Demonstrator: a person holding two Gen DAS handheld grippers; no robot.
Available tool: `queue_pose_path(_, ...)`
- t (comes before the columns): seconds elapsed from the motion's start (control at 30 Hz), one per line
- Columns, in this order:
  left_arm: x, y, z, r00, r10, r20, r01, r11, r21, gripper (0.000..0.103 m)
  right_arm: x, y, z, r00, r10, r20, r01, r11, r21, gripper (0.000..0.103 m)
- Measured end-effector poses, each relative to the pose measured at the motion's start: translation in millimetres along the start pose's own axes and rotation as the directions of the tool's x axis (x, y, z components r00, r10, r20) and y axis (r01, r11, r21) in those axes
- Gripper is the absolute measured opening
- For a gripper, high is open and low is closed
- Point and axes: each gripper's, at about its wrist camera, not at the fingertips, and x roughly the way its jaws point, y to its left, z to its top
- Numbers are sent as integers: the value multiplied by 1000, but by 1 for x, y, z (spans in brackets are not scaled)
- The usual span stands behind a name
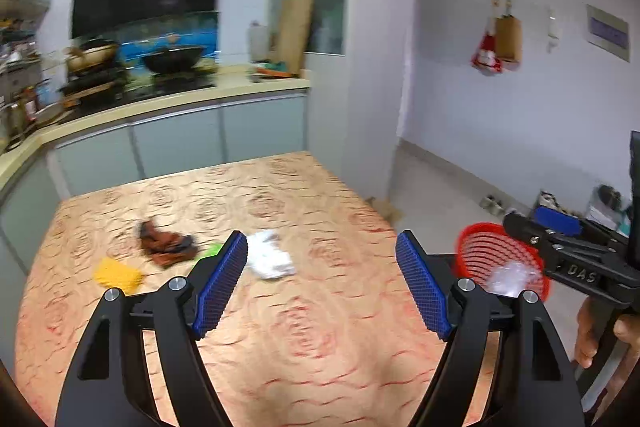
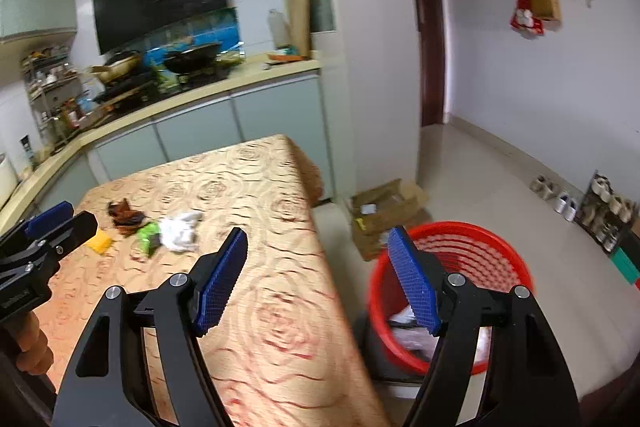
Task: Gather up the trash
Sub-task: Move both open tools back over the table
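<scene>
On the table (image 1: 280, 327), covered in a rose-patterned cloth, four scraps of trash lie in a loose row across its left half. A crumpled white paper (image 1: 270, 255) sits nearest the middle, its long axis slanting from far left to near right. Just left of it a green scrap (image 2: 149, 235) shows, then a dark brown wrapper (image 1: 166, 243) stretched roughly crosswise, and a yellow piece (image 1: 118, 275) closest to the table's left edge. A red basket (image 2: 472, 255) stands upright on the floor beside the table's right edge, clear plastic inside. The left tongs (image 1: 322, 285) hang above the table with jaws apart, nothing between them. The right tongs (image 2: 318, 279) also gape empty, one finger over the basket.
</scene>
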Motion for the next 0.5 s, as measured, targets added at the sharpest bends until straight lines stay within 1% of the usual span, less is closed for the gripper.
queue_pose_path(0.17,-13,47,-8,994,107,-6,-107,993,-53,75,5,31,6,999,51,4,-51,998,-32,70)
queue_pose_path(0.4,-31,115,-14,972,235,-10,-233,961,-150,76,18,68,8,994,105,-13,-105,992,-70,70)
queue_pose_path(0.5,-34,137,-17,964,266,-20,-266,948,-173,77,24,79,10,992,122,-21,-123,989,-85,70)
